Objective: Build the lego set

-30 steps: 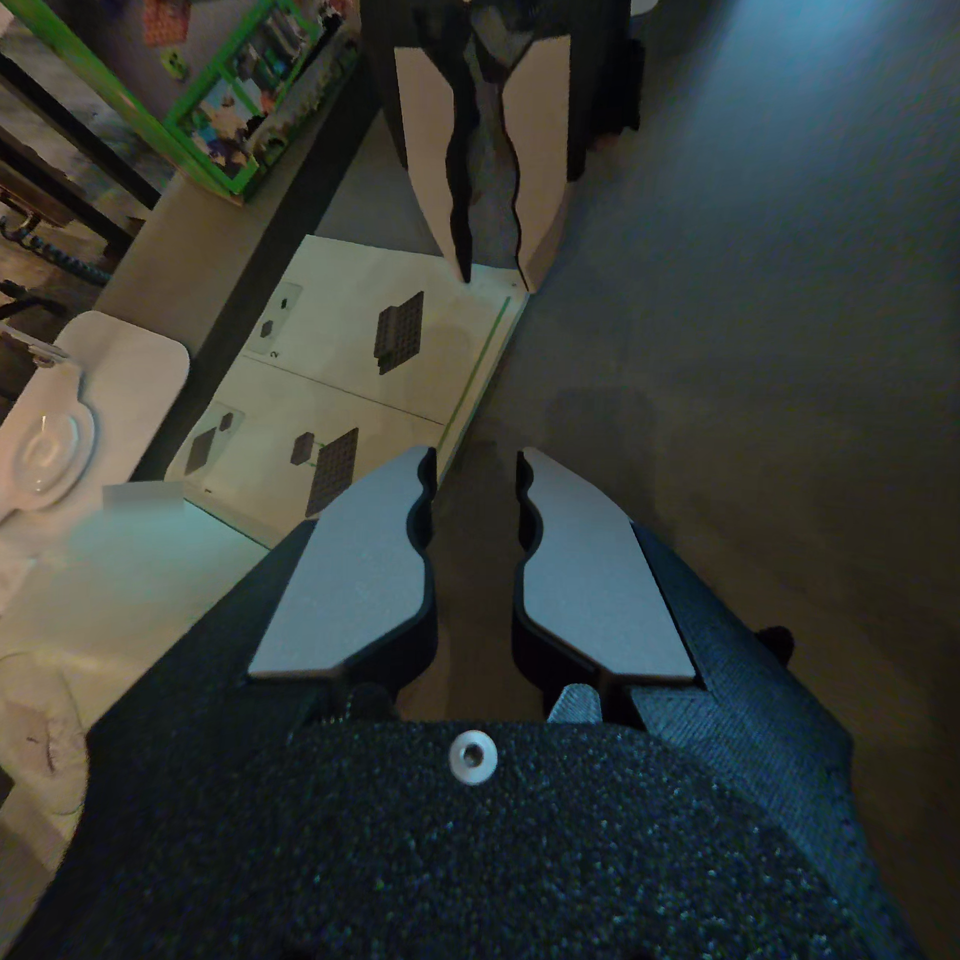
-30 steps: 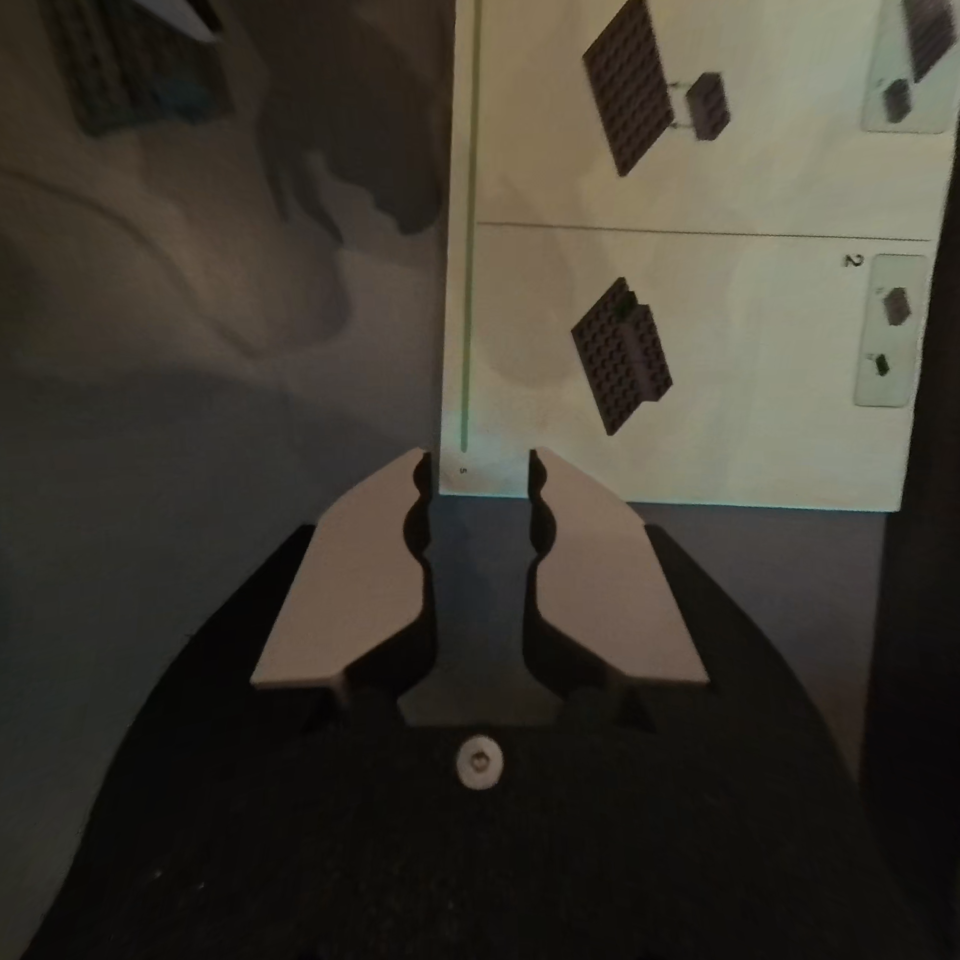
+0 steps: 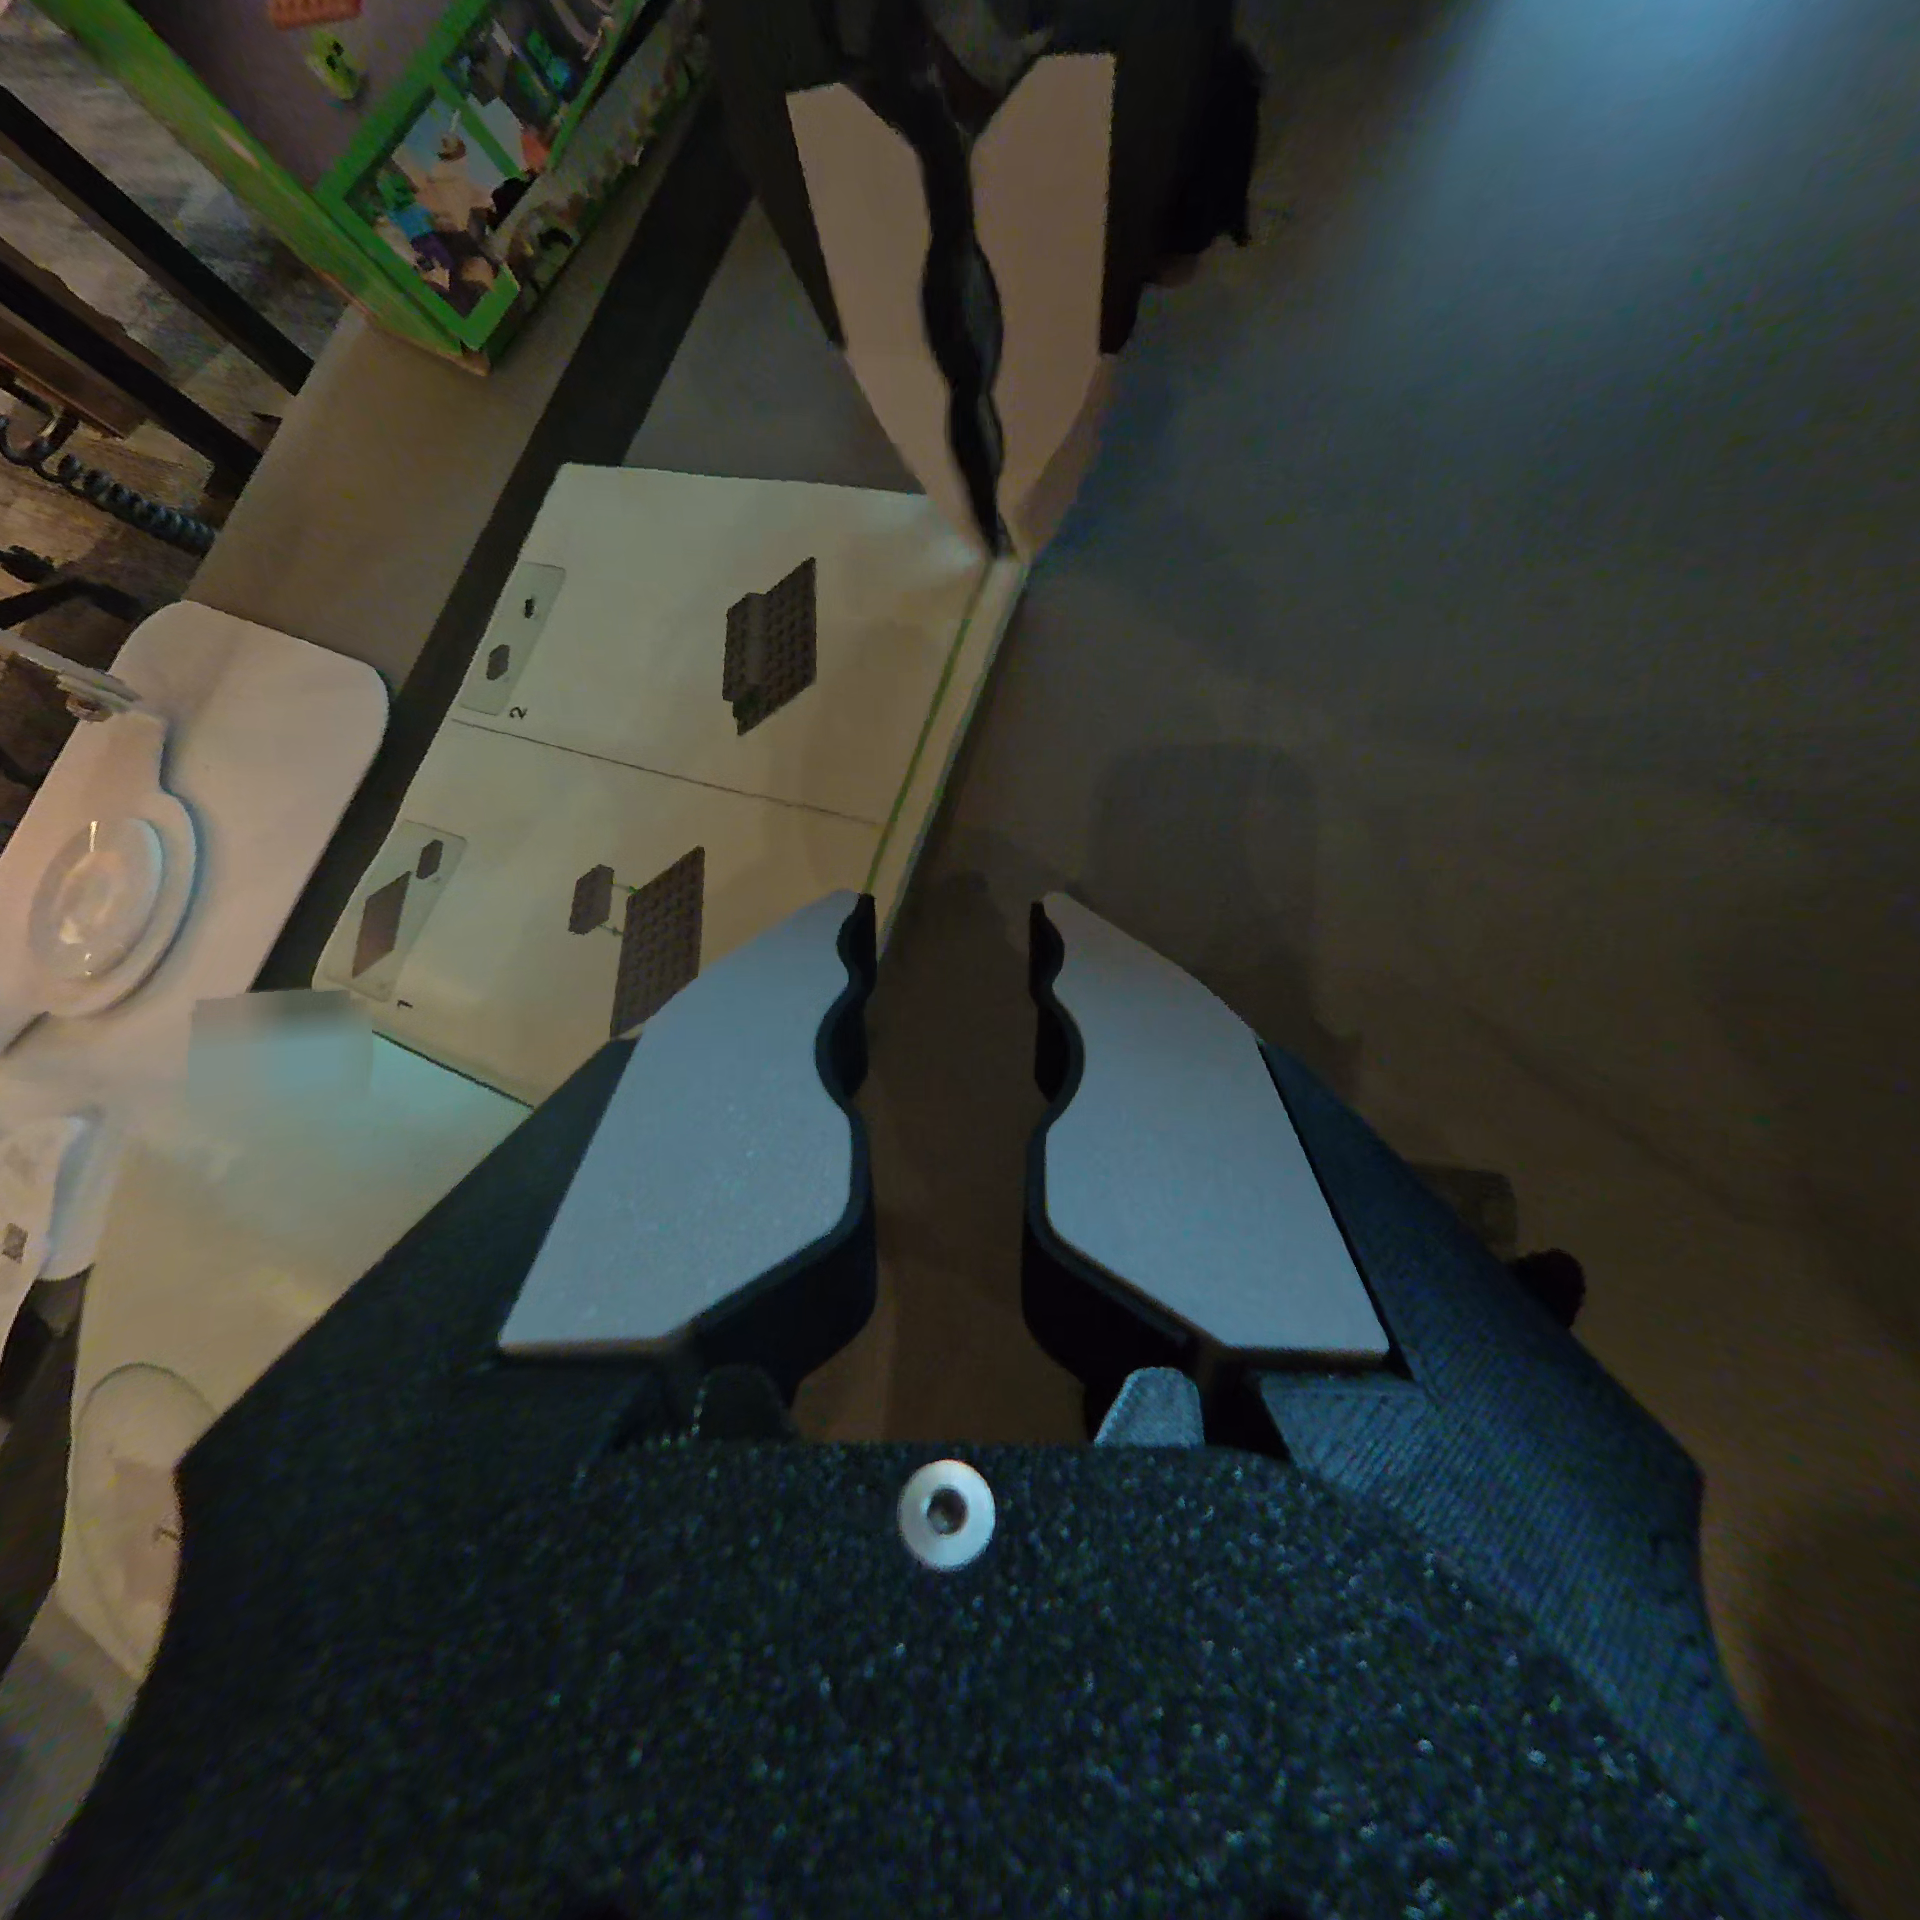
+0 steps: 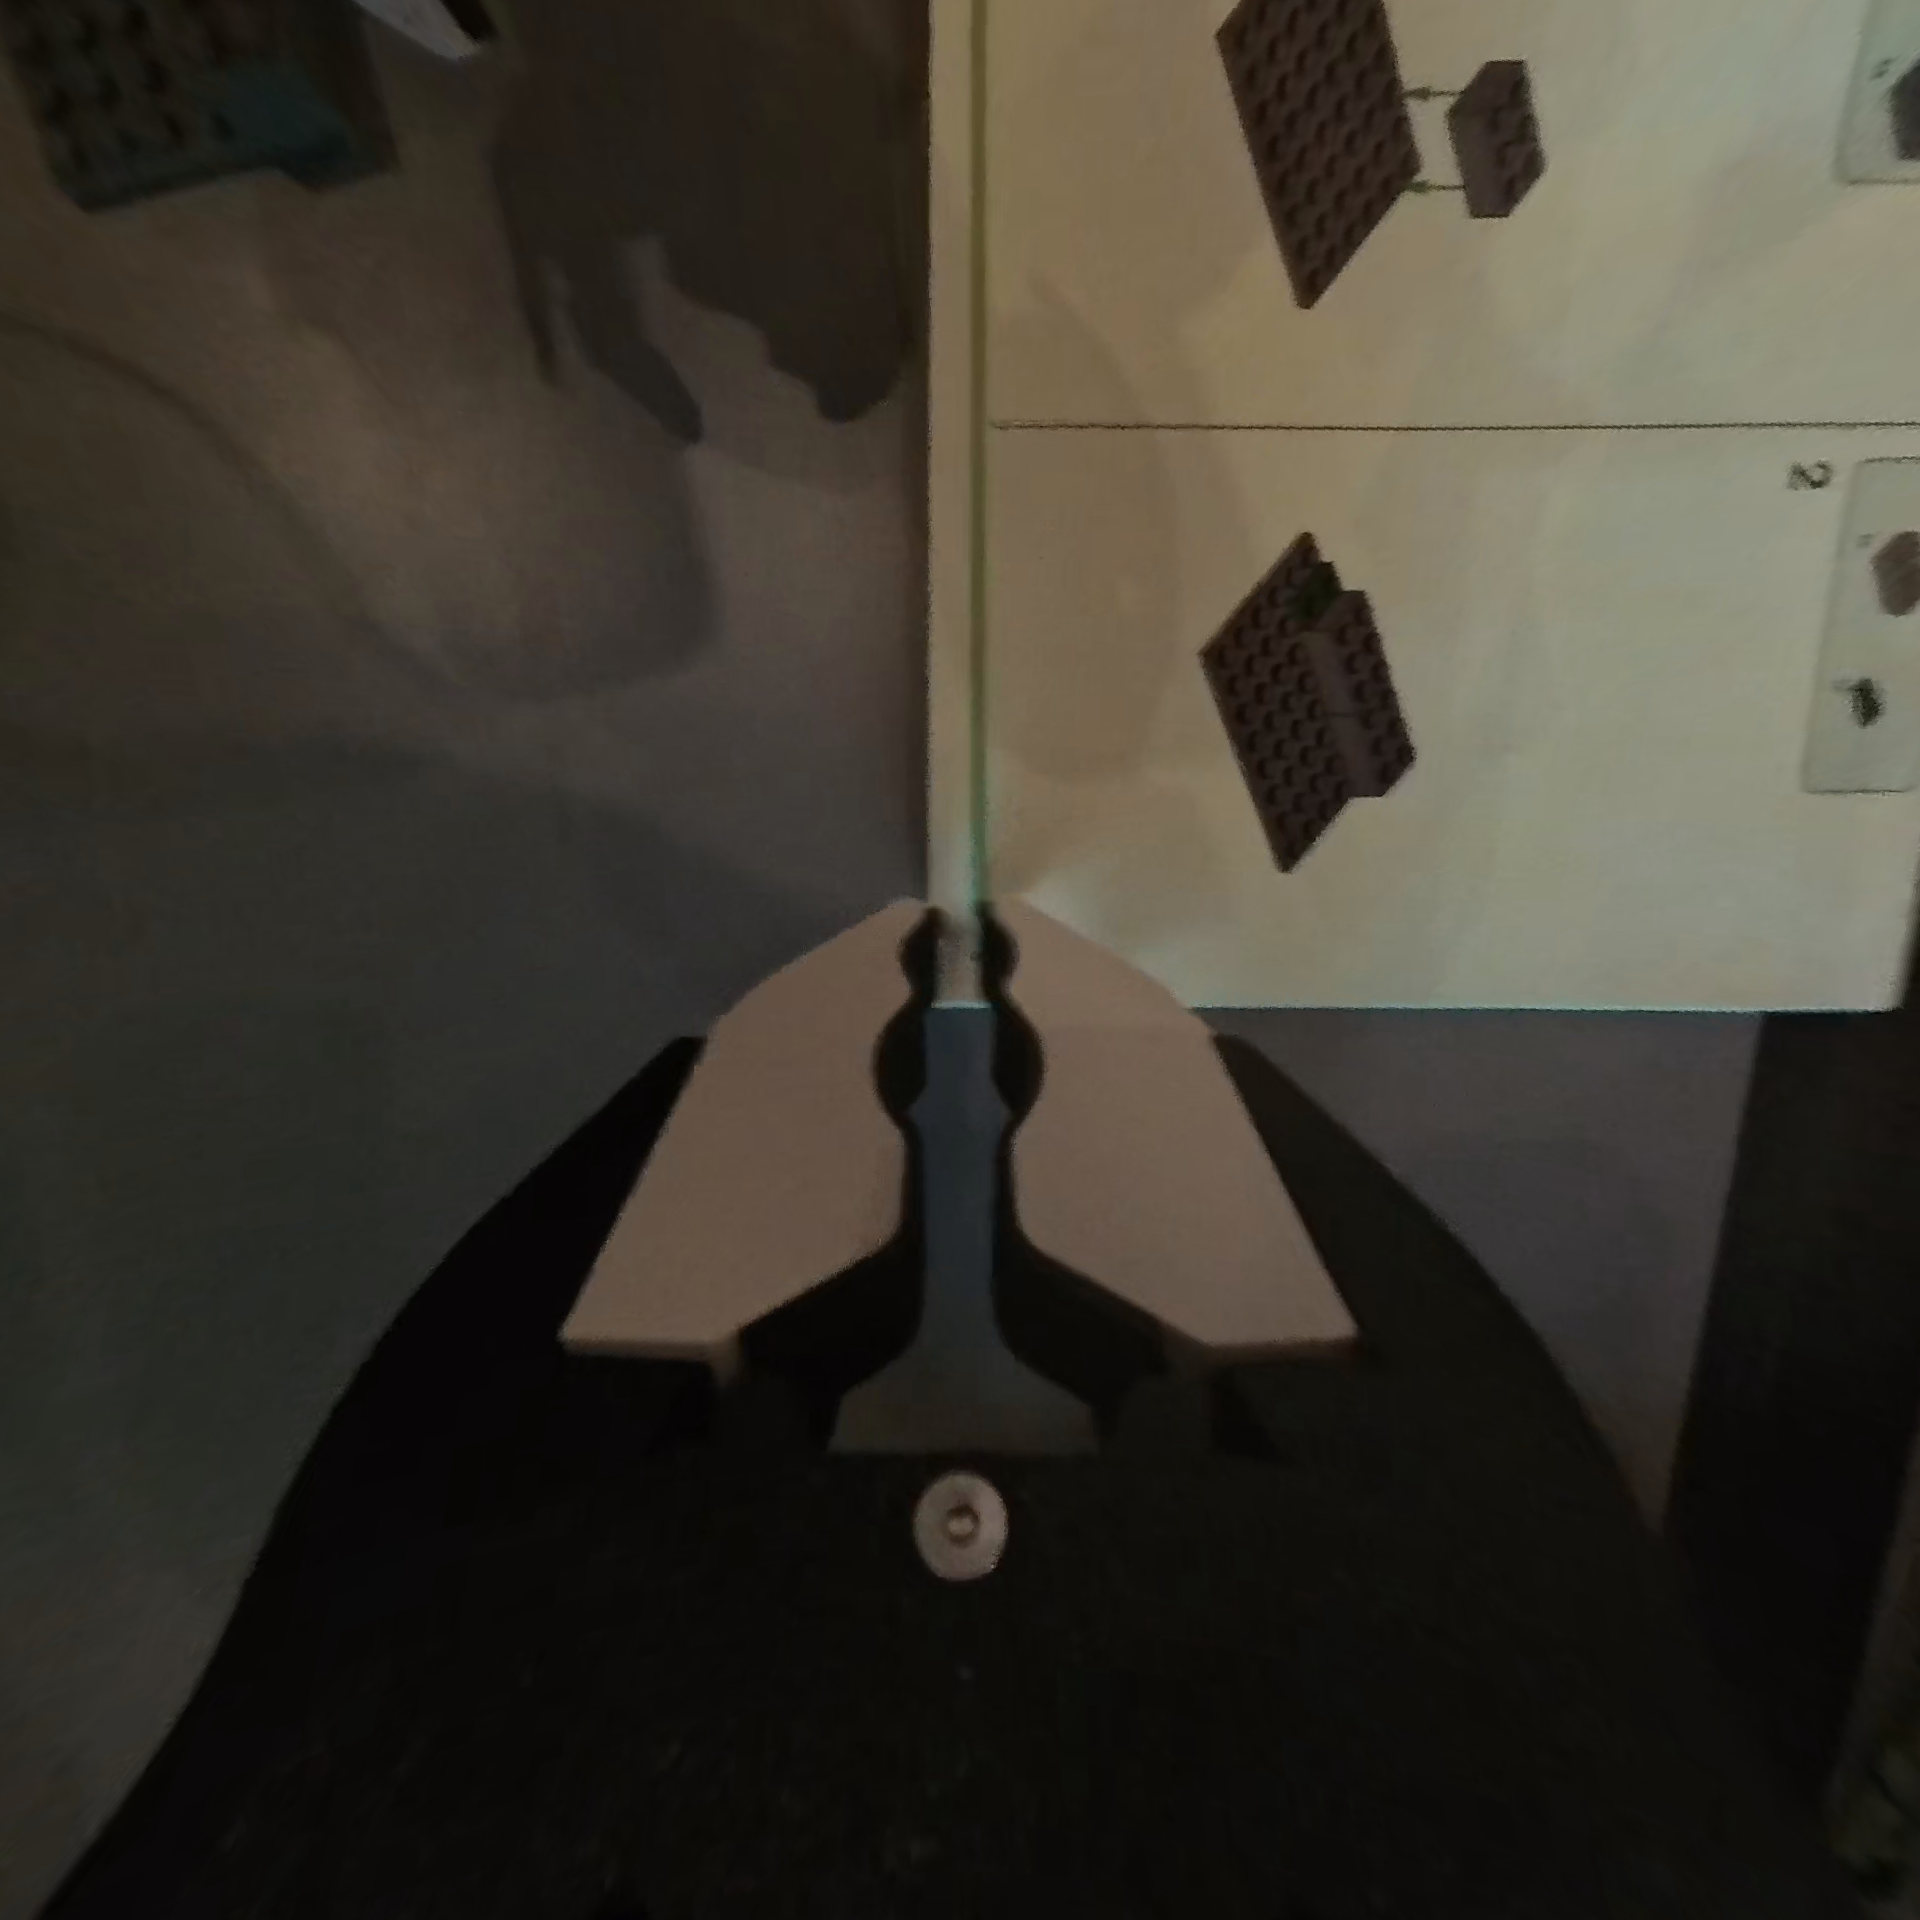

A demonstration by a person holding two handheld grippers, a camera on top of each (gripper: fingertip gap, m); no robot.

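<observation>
The open instruction booklet (image 3: 665,790) lies on the dim grey table and shows pictures of a dark studded plate. My left gripper (image 3: 951,914) is open and empty, hovering just right of the booklet's right edge. My right gripper (image 3: 987,525) comes in from the far side, its tips pinched on the booklet's far right corner. In the right wrist view the right gripper (image 4: 956,925) stands nearly closed over the corner of the booklet (image 4: 1455,520). A dark studded plate (image 4: 177,94) lies on the table at the top left of that view.
A green set box (image 3: 416,156) stands at the far left behind a dark strip (image 3: 499,582). A white tray with a clear round dish (image 3: 114,894) and a clear plastic piece (image 3: 114,1455) sit to the left of the booklet.
My right gripper has closed from open onto the booklet's corner. My left gripper has stayed open and has barely moved.
</observation>
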